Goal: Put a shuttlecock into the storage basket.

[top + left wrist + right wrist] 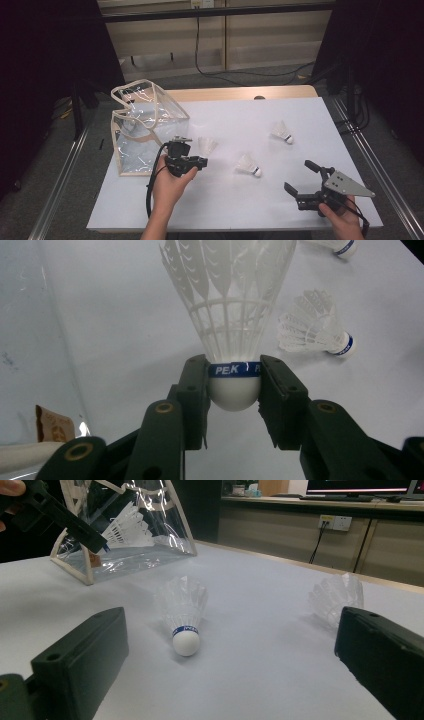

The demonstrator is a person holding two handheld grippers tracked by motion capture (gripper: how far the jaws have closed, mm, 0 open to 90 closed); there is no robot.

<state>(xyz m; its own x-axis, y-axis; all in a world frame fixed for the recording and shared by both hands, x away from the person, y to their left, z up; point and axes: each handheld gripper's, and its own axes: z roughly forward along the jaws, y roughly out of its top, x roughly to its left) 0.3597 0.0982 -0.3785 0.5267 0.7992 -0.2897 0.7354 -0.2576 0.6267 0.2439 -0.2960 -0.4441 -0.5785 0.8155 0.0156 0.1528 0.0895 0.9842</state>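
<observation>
Jaws of the left gripper (234,390) pinch the shuttlecock's (233,315) blue-banded cork.

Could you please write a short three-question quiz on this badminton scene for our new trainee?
1. True or false: the left claw is shut on a shuttlecock by its white cork.
2. How many shuttlecocks lie loose on the white table?
A. one
B. two
C. four
3. Fill in: the right claw is ___, with nothing between its jaws.

Key
1. True: both pads press the cork just below its blue band.
2. B: the near shuttlecock and the far shuttlecock, both to the right of the clear bag.
3. open
</observation>
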